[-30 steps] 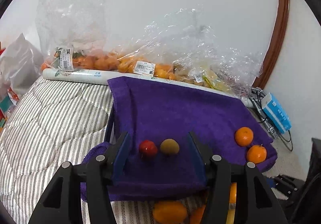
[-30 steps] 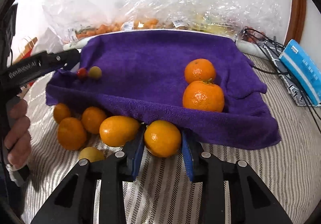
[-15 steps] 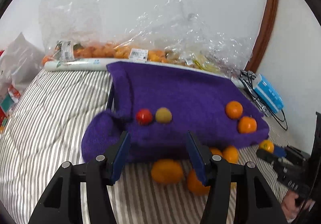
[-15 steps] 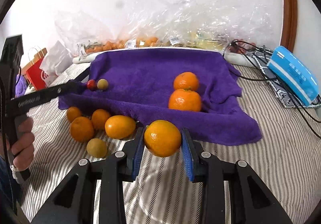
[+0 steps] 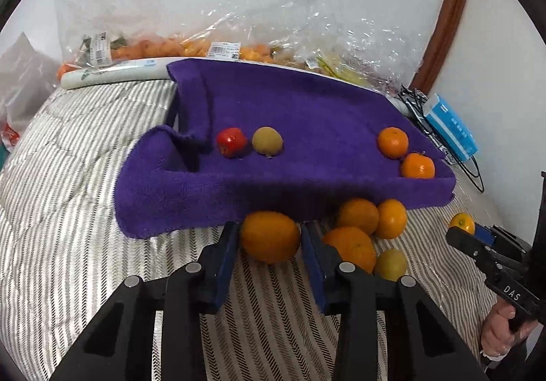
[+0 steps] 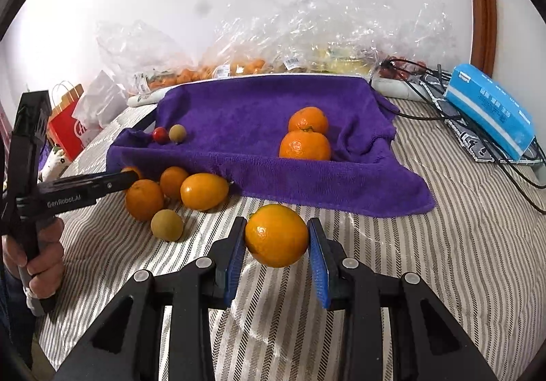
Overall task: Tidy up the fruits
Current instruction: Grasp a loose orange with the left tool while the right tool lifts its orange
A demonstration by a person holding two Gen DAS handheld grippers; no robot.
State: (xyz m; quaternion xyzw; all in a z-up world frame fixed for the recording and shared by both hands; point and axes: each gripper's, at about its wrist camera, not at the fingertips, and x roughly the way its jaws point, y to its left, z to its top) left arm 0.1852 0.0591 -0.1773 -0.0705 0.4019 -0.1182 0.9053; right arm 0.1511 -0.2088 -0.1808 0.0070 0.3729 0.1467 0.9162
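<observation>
My left gripper (image 5: 269,244) is low over the striped bedcover, just in front of the purple towel (image 5: 307,101). Its jaws are closing, and both blue pads touch the sides of an oval orange (image 5: 269,236). Beside it lie three more oranges (image 5: 349,248) and a yellow-green fruit (image 5: 390,265). My right gripper (image 6: 276,244) is shut on a round orange (image 6: 276,236) and holds it above the bedcover, short of the towel's front edge. On the towel sit a small red fruit (image 5: 231,141), a greenish fruit (image 5: 267,141) and two mandarins (image 6: 305,145).
Clear plastic bags of fruit (image 6: 239,67) line the wall behind the towel. A blue tissue pack (image 6: 491,108) and black cables (image 6: 443,115) lie at the right. A red paper bag (image 6: 66,128) stands at the left. The person's hand (image 6: 44,265) grips the left tool.
My left gripper came back off the towel and down to the oval orange, and its jaws narrowed onto it. My right gripper drew back from the towel with its orange.
</observation>
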